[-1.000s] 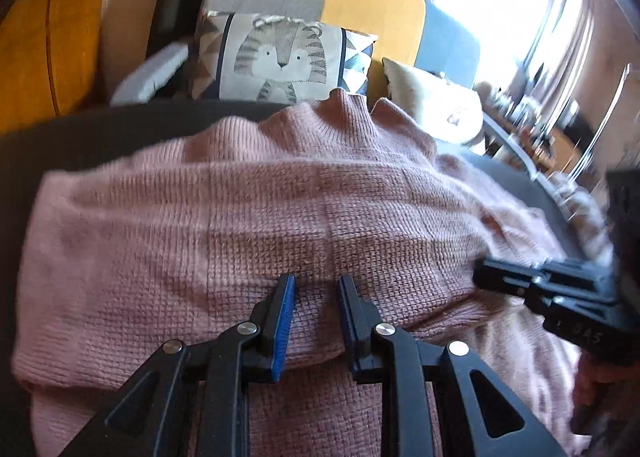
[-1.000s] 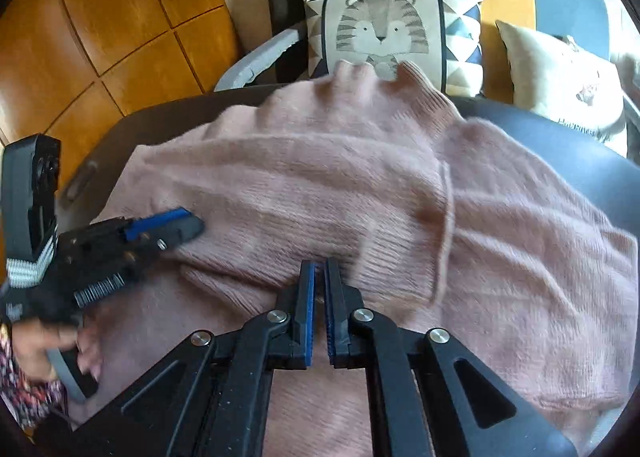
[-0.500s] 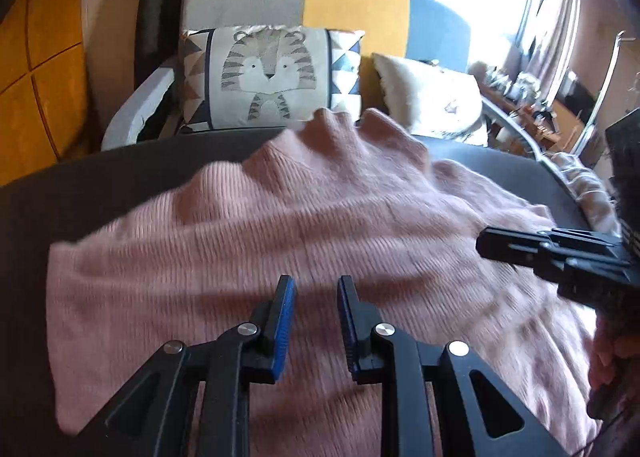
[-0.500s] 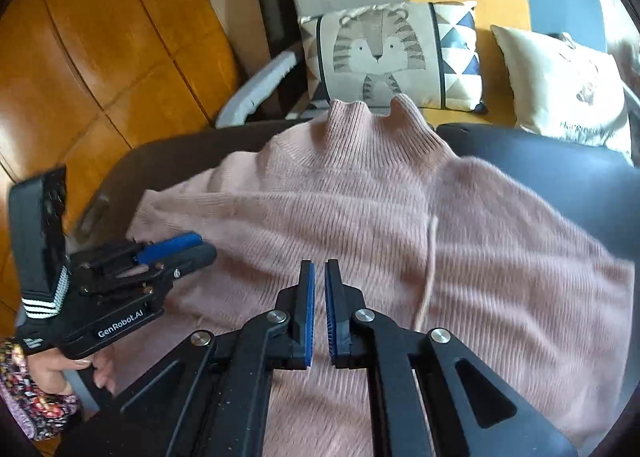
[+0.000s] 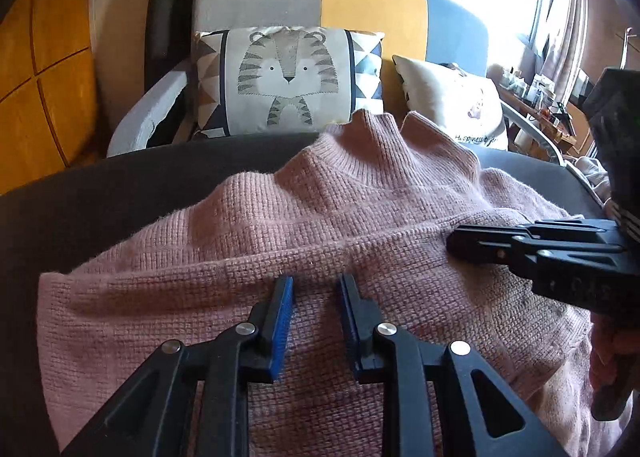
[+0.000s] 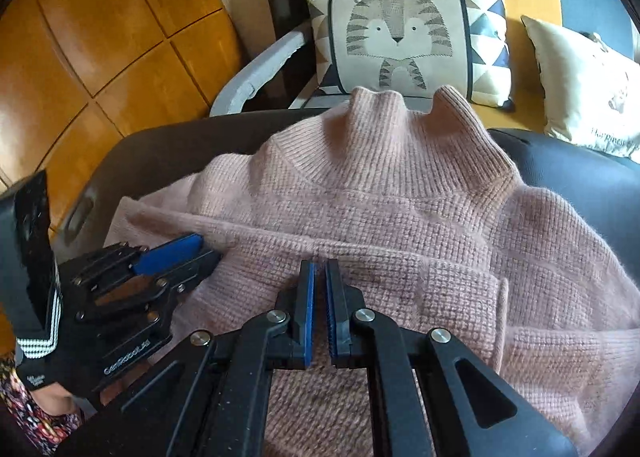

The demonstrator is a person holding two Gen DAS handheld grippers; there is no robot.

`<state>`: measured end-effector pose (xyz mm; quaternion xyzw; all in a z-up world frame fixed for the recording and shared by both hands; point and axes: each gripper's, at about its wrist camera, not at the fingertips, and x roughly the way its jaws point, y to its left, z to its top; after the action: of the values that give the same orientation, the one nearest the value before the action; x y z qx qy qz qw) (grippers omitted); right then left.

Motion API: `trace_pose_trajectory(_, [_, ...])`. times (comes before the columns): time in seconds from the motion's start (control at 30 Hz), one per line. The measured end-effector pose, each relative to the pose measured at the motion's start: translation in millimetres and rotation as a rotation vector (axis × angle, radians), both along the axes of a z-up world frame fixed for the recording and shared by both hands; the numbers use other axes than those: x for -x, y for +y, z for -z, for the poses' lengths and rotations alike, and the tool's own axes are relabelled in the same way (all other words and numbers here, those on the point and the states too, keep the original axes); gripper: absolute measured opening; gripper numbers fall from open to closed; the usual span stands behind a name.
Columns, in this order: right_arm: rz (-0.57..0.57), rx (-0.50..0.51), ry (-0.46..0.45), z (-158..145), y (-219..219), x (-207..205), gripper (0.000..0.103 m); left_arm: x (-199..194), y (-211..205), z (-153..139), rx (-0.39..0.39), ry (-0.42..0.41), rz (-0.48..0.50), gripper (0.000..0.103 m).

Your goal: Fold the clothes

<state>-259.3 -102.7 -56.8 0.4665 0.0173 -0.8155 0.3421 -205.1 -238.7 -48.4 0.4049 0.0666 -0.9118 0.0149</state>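
Note:
A pink knit sweater [image 5: 360, 217] [image 6: 400, 197] lies on a dark table [image 5: 140, 197], its collar at the far edge. Its lower part is folded up over the body, and the folded edge runs across just beyond both pairs of fingertips. In the left wrist view my left gripper [image 5: 316, 285] has its jaws a little apart with bunched knit between them. My right gripper [image 6: 319, 269] is nearly shut on the same edge. Each gripper shows in the other's view: the right gripper [image 5: 452, 245] comes in from the right, the left gripper [image 6: 200, 249] from the left.
Behind the table stands a grey, yellow and blue sofa with a tiger cushion [image 5: 288, 77] and a cream cushion [image 5: 452, 109]. Orange wooden panels [image 6: 100, 37] fill the left. A person's hand [image 5: 604, 357] grips the right tool's handle.
Both grippers have moved away from me toward the collar, carrying the sweater's lower edge with them. The folded edge now lies much nearer the collar.

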Motion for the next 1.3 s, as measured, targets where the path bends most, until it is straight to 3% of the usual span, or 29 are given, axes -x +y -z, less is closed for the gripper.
trace_pose_trajectory(0.33, [0.043,-0.017,0.032,3.5,8.1,4.9,0.001,-3.8,-13.6,3.6,-0.117,0.017,-0.006,0.024])
trace_pose_trajectory(0.53, [0.054,0.048,0.026,-13.5,24.1,-12.2,0.006,-10.1,-3.1,-9.4,-0.057,-0.026,-0.020,0.024])
trace_pose_trajectory(0.67, [0.003,0.012,0.075,-25.4,42.9,-46.6,0.008,-37.4,0.6,-20.2,-0.111,0.000,0.004,0.024])
trace_pose_trajectory(0.9, [0.051,-0.071,0.039,-6.5,70.0,-63.6,0.012,-65.4,6.8,-4.9,-0.004,-0.045,0.025,0.024])
trace_pose_trajectory(1.1, [0.103,0.005,0.013,2.4,91.4,-63.1,0.013,-76.3,2.6,0.2,-0.011,-0.043,0.042,0.024])
trace_pose_trajectory(1.3, [0.118,-0.032,0.055,-2.5,84.4,-68.5,0.014,-76.9,1.8,0.1,-0.005,-0.052,0.054,0.025])
